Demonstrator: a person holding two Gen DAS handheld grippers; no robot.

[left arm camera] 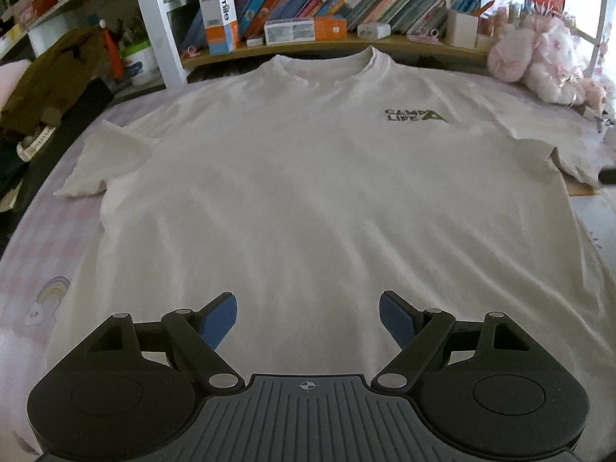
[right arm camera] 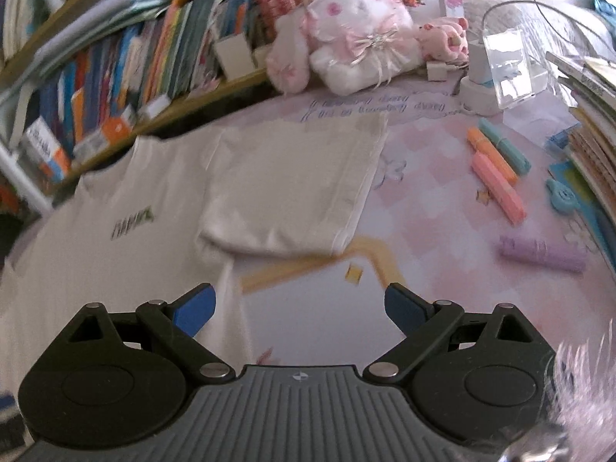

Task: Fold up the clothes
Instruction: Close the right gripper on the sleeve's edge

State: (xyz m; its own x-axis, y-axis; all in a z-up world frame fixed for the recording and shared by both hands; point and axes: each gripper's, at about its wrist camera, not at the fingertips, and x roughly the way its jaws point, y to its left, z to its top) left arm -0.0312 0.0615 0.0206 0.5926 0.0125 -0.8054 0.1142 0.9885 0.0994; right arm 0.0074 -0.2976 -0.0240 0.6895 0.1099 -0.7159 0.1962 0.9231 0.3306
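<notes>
on pink bedding [left arm camera: 34,238], flat, softly creased white t-shirt [left arm camera: 308,192]

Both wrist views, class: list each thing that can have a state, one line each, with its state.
White T-shirt: spread flat, front up, unfolded.
Right sleeve: lying flat, spread out to the side.
Left tool: open, holding nothing, over the shirt's hem.
Right tool: open, holding nothing, over the shirt's side edge.
Highlighters: lying flat on the pink cover, apart from the shirt.
Plush toy: lying beside the books.
</notes>
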